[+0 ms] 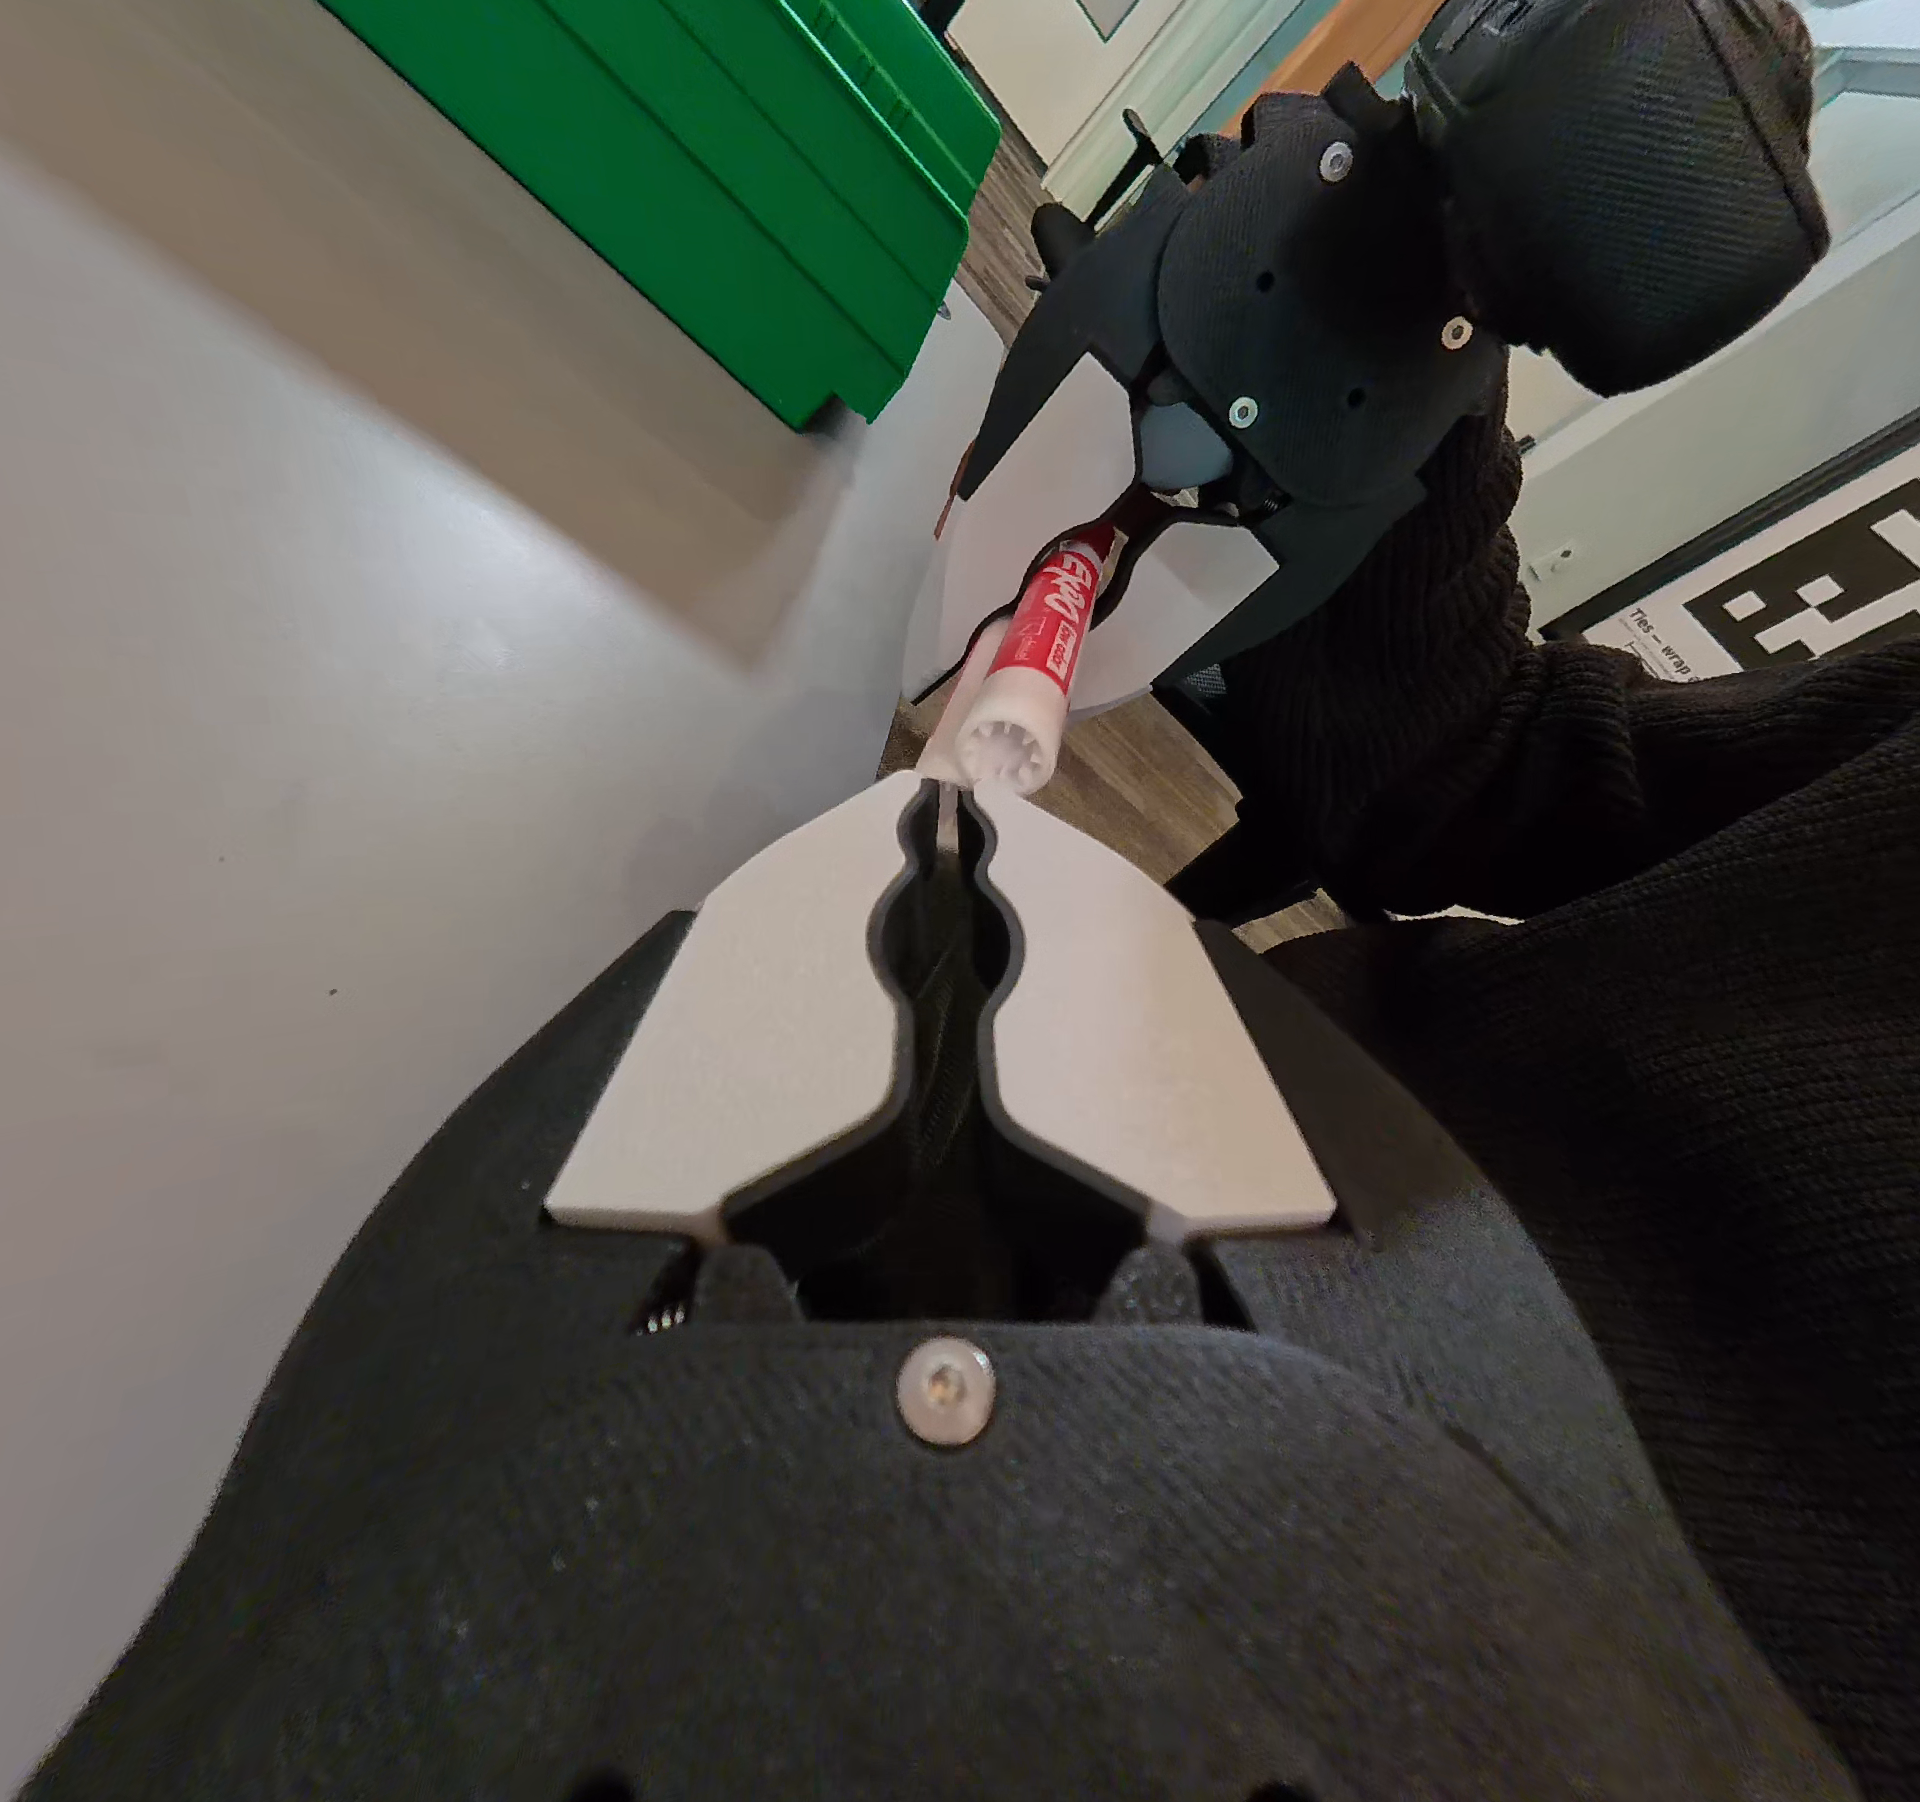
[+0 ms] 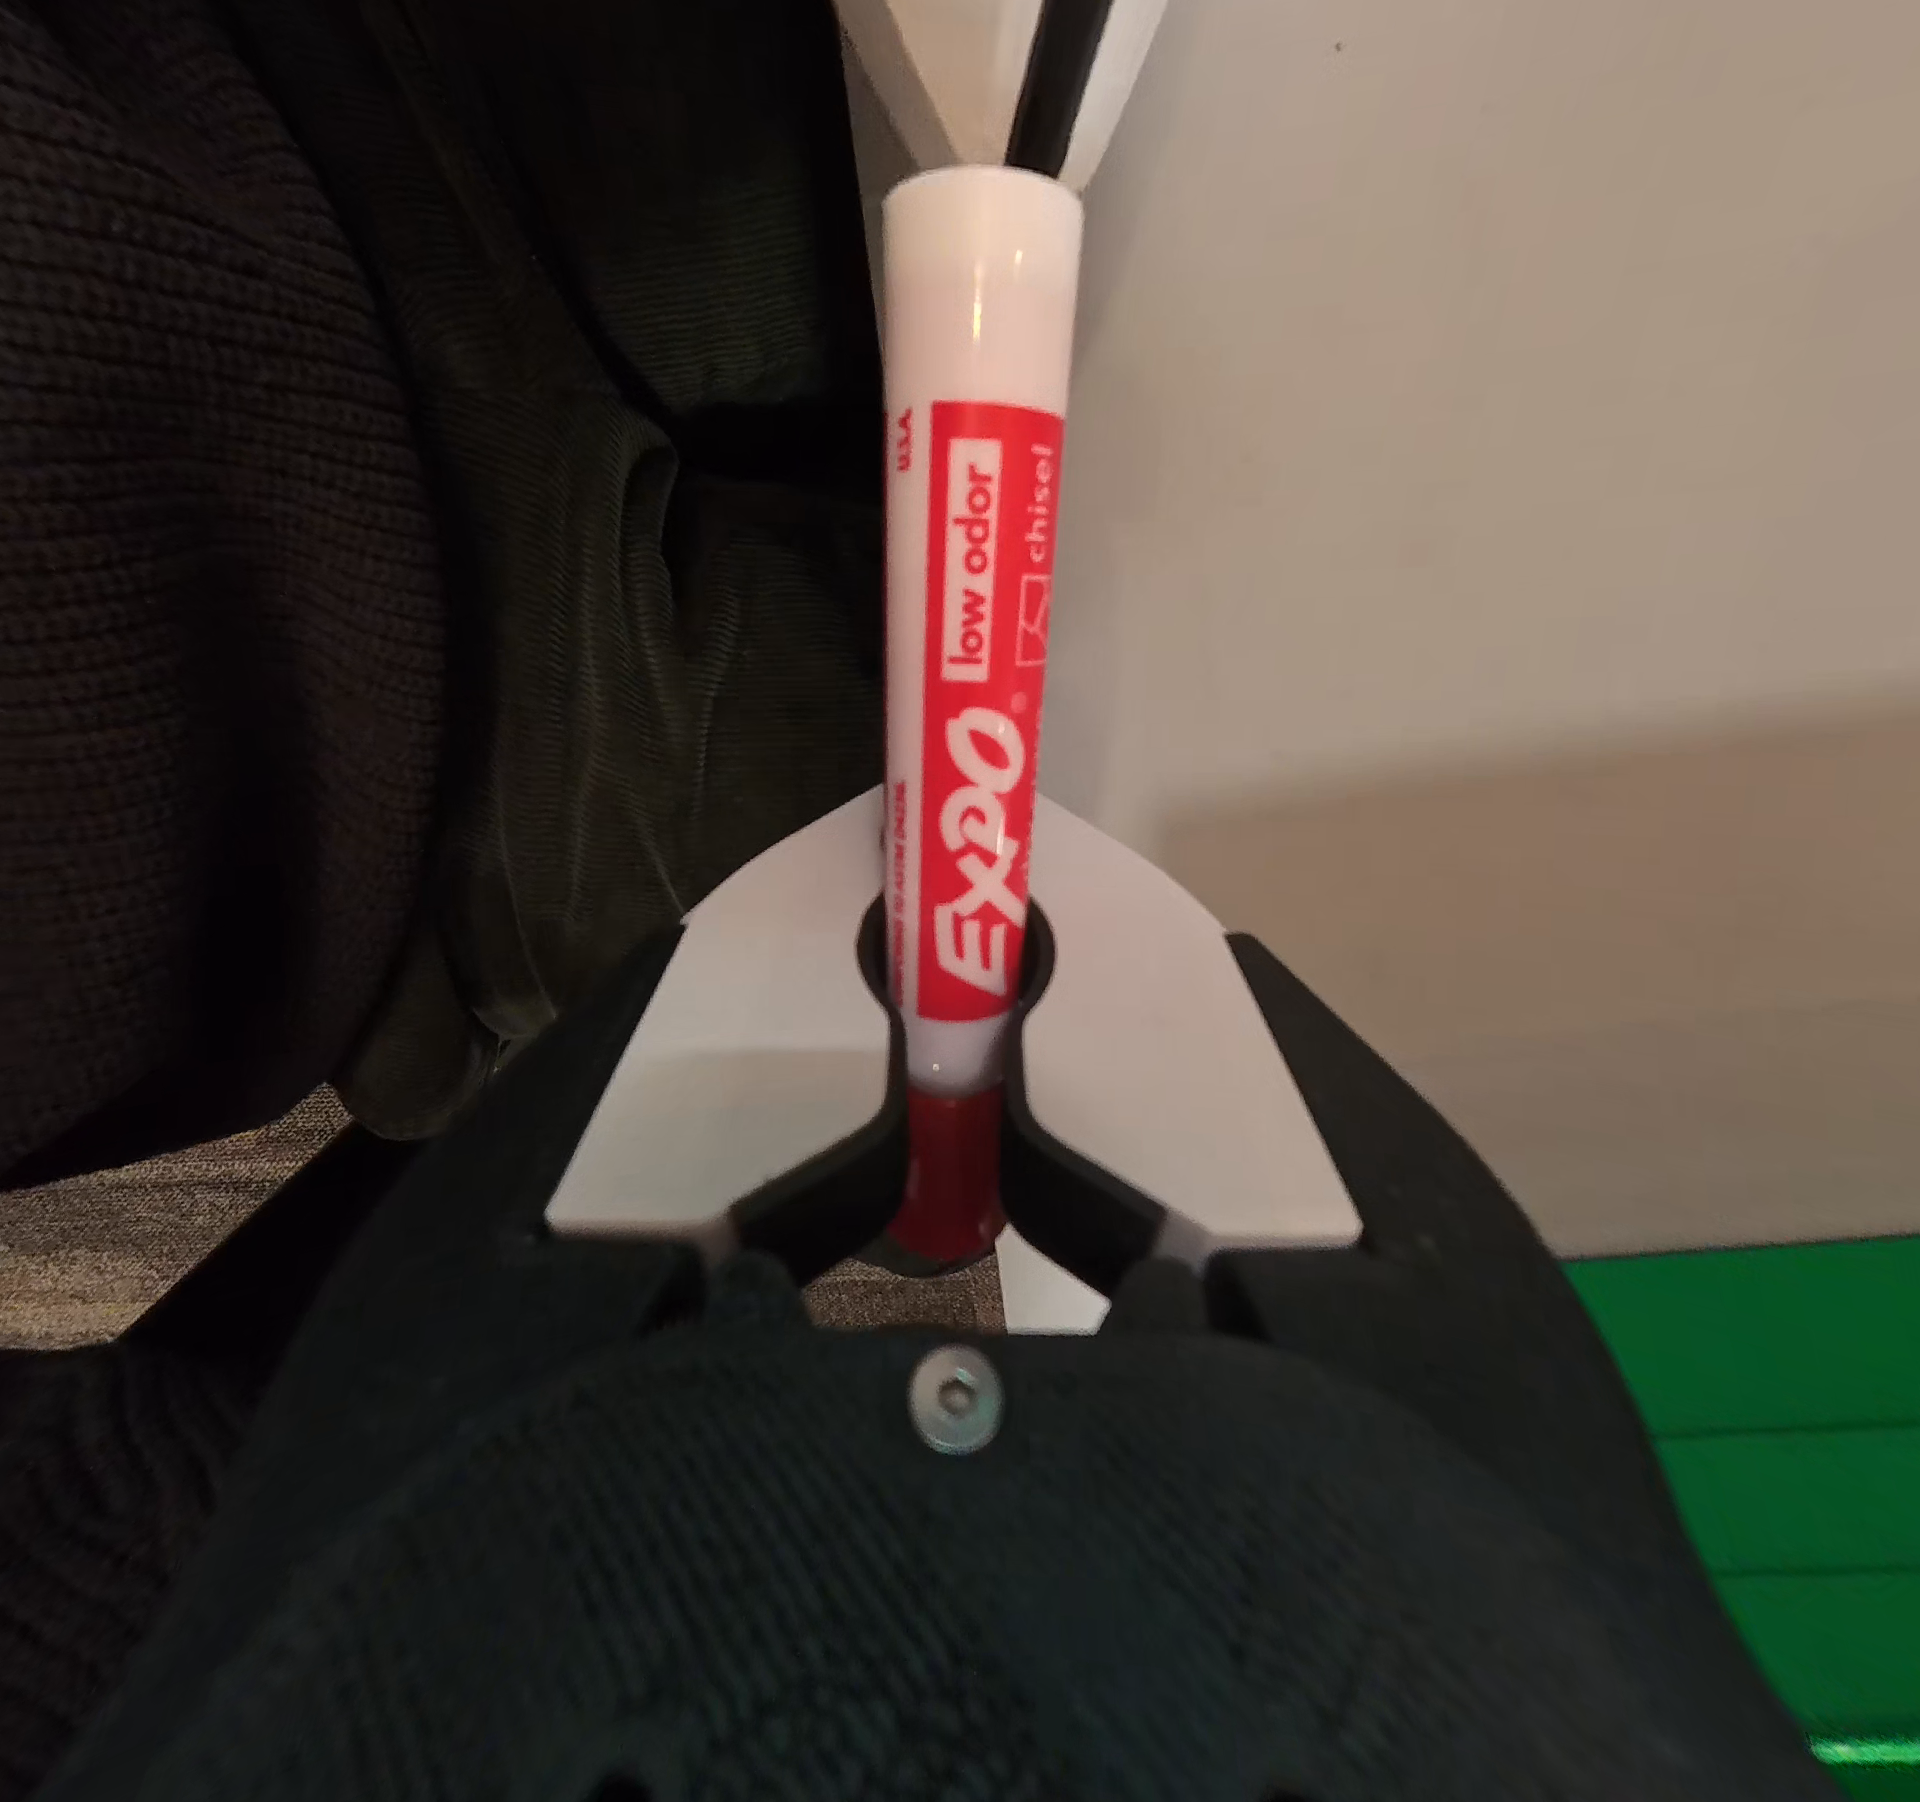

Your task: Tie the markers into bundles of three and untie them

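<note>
A pale grey-white tabletop (image 1: 312, 713) fills the left of my left wrist view, with a green plastic bin (image 1: 665, 121) resting on it toward the back; beyond the table edge I see wood-pattern flooring (image 1: 1132, 796) and, farther off, light walls and glass partitions.

The marker (image 2: 977, 609) sits between my two tools, off the table, out past its edge. It is a white-barrelled dry-erase marker with a red label band and a red section at the end nearest my right camera. My right gripper (image 2: 961, 931) is clamped on it: the white fingers (image 2: 748, 1014) close around the barrel at the round notch, the red end lying back in the throat behind them. The marker points straight ahead from this gripper, its white butt end (image 1: 1003, 755) facing the left camera.

My left gripper (image 1: 948, 802) has its white fingers (image 1: 769, 1025) drawn together until only a thin slit remains at the tips. Those tips sit right at the marker's butt end; I cannot tell whether they pinch anything, so the left tool looks clenched with nothing clearly between the pads.

In the right wrist view the left gripper's white finger tips meet the far end of the barrel. A black knitted sleeve (image 1: 1662, 1077) runs along the right side of the left view, and dark clothing (image 2: 312, 505) fills the left of the right view. The green bin appears again at the lower right there.
</note>
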